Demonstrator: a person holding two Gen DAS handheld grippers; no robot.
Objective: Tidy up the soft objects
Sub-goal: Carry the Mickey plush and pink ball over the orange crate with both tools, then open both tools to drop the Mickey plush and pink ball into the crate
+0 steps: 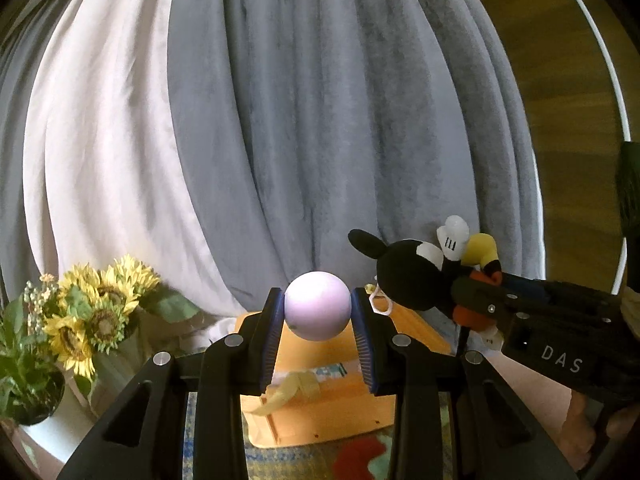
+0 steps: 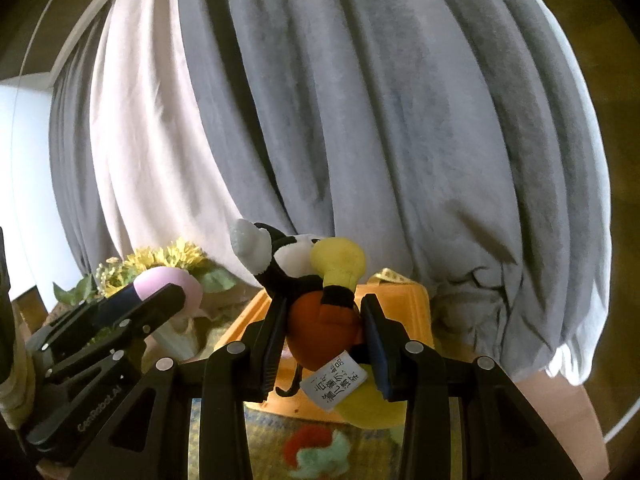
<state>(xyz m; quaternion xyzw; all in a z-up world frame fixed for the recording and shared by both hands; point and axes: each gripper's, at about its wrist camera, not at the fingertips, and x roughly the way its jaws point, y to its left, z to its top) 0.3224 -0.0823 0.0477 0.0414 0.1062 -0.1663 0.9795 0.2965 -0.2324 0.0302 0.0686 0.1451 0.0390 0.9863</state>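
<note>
Left gripper (image 1: 318, 312) up in the air with its fingers (image 1: 272, 332) clamped on a pale lilac ball (image 1: 317, 305), one blue pad pressed into each side of it. The ball sits right at the fingertips, held above an orange box (image 1: 340, 396) that rests on a patterned rug (image 1: 352, 456). A yellow scrap (image 1: 290, 394) lies on the box's top.

Over on the right side of the left wrist view, the right gripper (image 1: 476, 304) comes in from the edge, and it's carrying a plush mouse (image 1: 408, 276): black head and round ear pointing left, white glove and yellow shoe up top.

Switch to the right wrist view: right gripper (image 2: 325, 332) with its fingers (image 2: 374, 340) closed tight on the mouse (image 2: 324, 328), squeezing the red shorts at the middle of the body. A white tag (image 2: 334, 380) with printed characters dangles below the grip, a thin black tail curling beside it. The box (image 2: 400, 304) shows behind and under the toy here too.

At the left of that view, the left gripper (image 2: 152, 300) holds the ball (image 2: 168, 284) out in front of a bunch of sunflowers (image 2: 172, 258) in a white vase (image 2: 180, 332). Grey and white curtains (image 1: 320, 120) fill the whole background. Both toys are held in the air, near each other but well apart, above the box.
</note>
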